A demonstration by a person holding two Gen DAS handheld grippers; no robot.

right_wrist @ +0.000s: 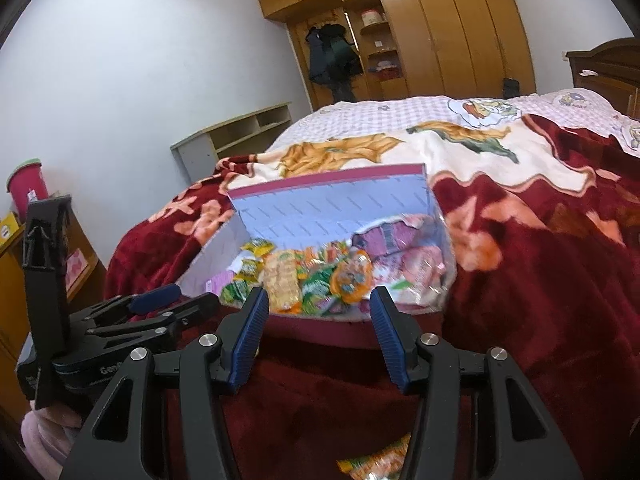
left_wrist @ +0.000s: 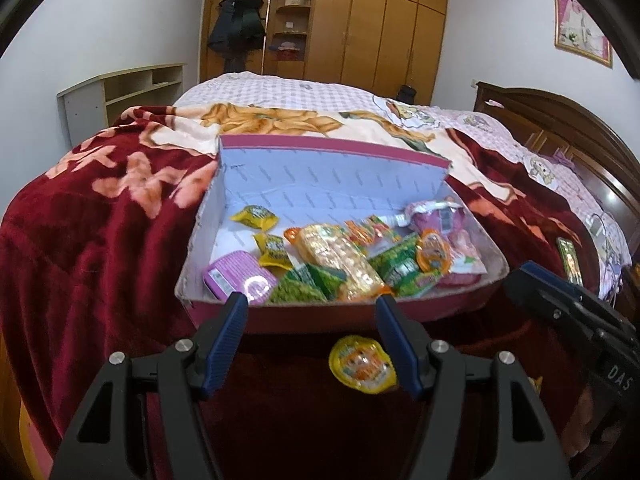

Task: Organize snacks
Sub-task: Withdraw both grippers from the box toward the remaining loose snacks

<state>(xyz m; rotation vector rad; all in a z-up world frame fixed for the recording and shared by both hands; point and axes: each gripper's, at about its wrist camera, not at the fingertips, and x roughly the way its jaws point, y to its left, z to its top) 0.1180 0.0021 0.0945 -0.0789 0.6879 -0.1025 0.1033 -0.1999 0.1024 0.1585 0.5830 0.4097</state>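
Note:
A cardboard box (left_wrist: pixel 320 168) with a pink rim and white inside sits on the red blanket of a bed; it also shows in the right wrist view (right_wrist: pixel 320 204). It holds several snack packets: yellow candies (left_wrist: pixel 254 216), a long orange packet (left_wrist: pixel 340 264), green packets (left_wrist: pixel 304 286), a purple tin (left_wrist: pixel 236 278), a pink bag (left_wrist: pixel 448 224). A round yellow jelly cup (left_wrist: pixel 362 364) lies on the blanket before the box, between my left gripper's fingers. My left gripper (left_wrist: pixel 312 310) is open and empty. My right gripper (right_wrist: pixel 318 304) is open and empty just before the box. An orange-green packet (right_wrist: pixel 380 460) lies below it.
The red floral blanket (left_wrist: pixel 100 240) covers the near bed. A dark wooden headboard (left_wrist: pixel 560 128) stands at right, a wardrobe (left_wrist: pixel 380 20) behind, a low shelf (left_wrist: pixel 120 96) at left. A phone-like object (left_wrist: pixel 570 260) lies at right. A red canister (right_wrist: pixel 26 186) stands on a cabinet at left.

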